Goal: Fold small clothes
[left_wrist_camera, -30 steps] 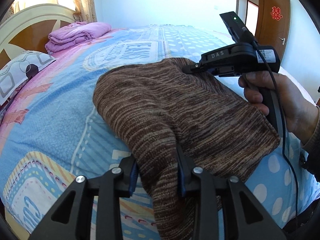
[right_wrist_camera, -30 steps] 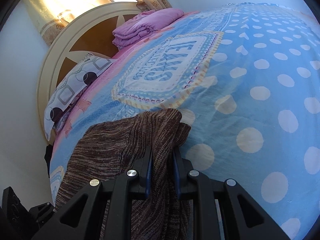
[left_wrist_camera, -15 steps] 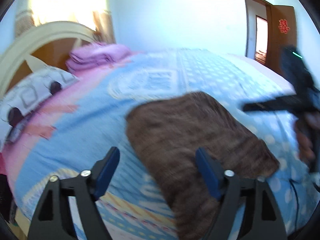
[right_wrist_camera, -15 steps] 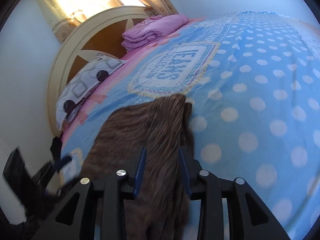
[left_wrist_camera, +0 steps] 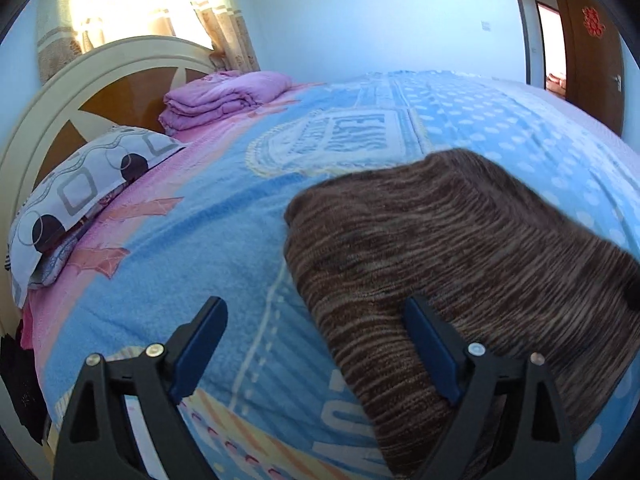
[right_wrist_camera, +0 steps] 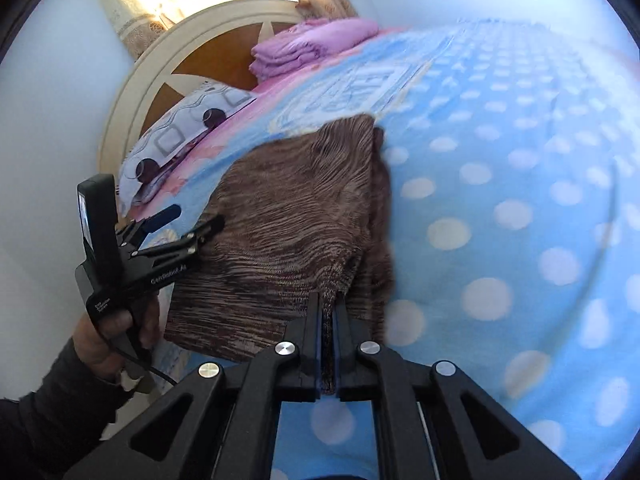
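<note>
The brown knit [left_wrist_camera: 460,248] lay folded on the bed [left_wrist_camera: 224,240], filling the lower right of the left wrist view and the centre of the right wrist view. Its long axis ran from the lower frame edge up toward the headboard [right_wrist_camera: 160,76].

Left gripper [left_wrist_camera: 316,356]: jaws wide and opening, nothing pressed between them. The left pad stood over bare blanket, the right pad over the knit's near-left part; contact could not be told.

Right gripper [right_wrist_camera: 327,336]: jaws narrow, clamped on a pinch of the knit's near edge at lower centre of its view. A second layer showed just right of that pinch.

In the right wrist view the left gripper [right_wrist_camera: 188,224] sat at the knit's left edge, held by a hand [right_wrist_camera: 112,332] in a dark sleeve.

Judgement: the right gripper alone held the cloth, so any coming fold likely turned on it, carrying the near edge up the frame along the long axis
</note>
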